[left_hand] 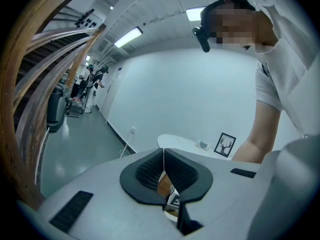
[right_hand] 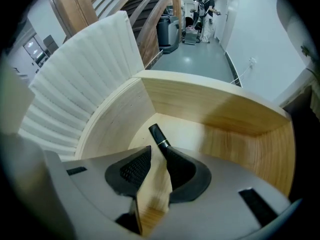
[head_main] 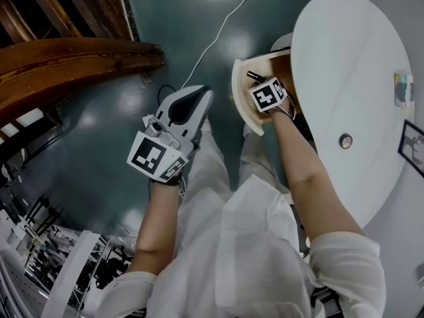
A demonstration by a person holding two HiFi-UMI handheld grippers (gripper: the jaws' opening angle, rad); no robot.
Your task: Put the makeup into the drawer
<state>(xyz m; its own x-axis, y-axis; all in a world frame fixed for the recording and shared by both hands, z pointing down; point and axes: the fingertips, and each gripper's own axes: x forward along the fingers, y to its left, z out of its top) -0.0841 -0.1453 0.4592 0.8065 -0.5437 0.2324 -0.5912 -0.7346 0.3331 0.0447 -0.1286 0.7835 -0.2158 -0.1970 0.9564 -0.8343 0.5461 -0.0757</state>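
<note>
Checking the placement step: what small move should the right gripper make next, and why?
Probably lift the right gripper straight out: its jaws stand apart, and the black banded makeup tube lies in the pale wooden drawer, apparently released.

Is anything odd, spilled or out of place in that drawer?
Nothing stands out. The black makeup tube lies in the open wooden drawer, at the tips of the right hand-held gripper, whose jaws stand apart. No spill or damage shows.
</note>
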